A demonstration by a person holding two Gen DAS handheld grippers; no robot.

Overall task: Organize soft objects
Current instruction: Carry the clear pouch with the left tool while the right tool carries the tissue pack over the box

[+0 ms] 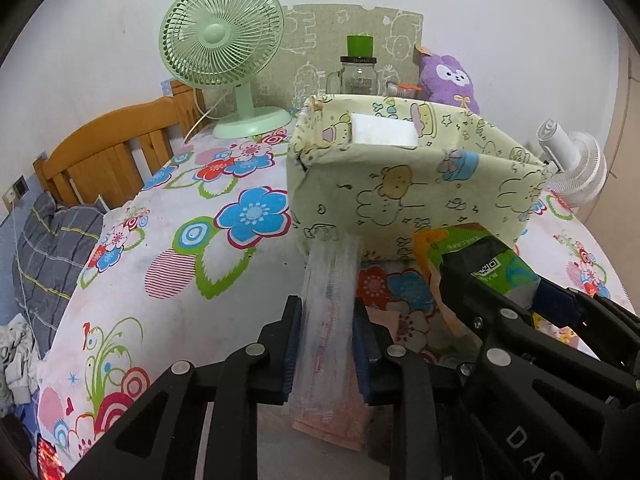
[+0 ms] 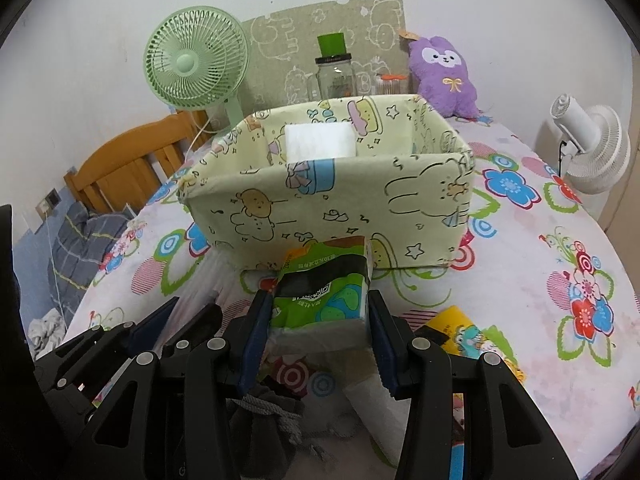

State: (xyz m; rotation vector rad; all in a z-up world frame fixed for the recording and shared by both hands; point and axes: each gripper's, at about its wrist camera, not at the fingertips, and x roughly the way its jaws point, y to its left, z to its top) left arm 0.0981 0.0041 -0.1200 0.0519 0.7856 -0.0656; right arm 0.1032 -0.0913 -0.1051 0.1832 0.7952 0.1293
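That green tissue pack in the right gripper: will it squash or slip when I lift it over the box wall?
The green tissue pack is film-wrapped and looks soft, so it probably gives a little under the right gripper, whose pads press both its sides. The glossy wrap may be slippery. It is likely light for its size, so it should clear the fabric box without sagging.

Green fan point(image 1: 221, 40), glass jar point(image 1: 357, 74), white fan point(image 2: 596, 148), perhaps cotton swabs point(image 2: 390, 84).

Tongs point(image 1: 326, 344) clamping clear packet point(image 1: 332, 280)
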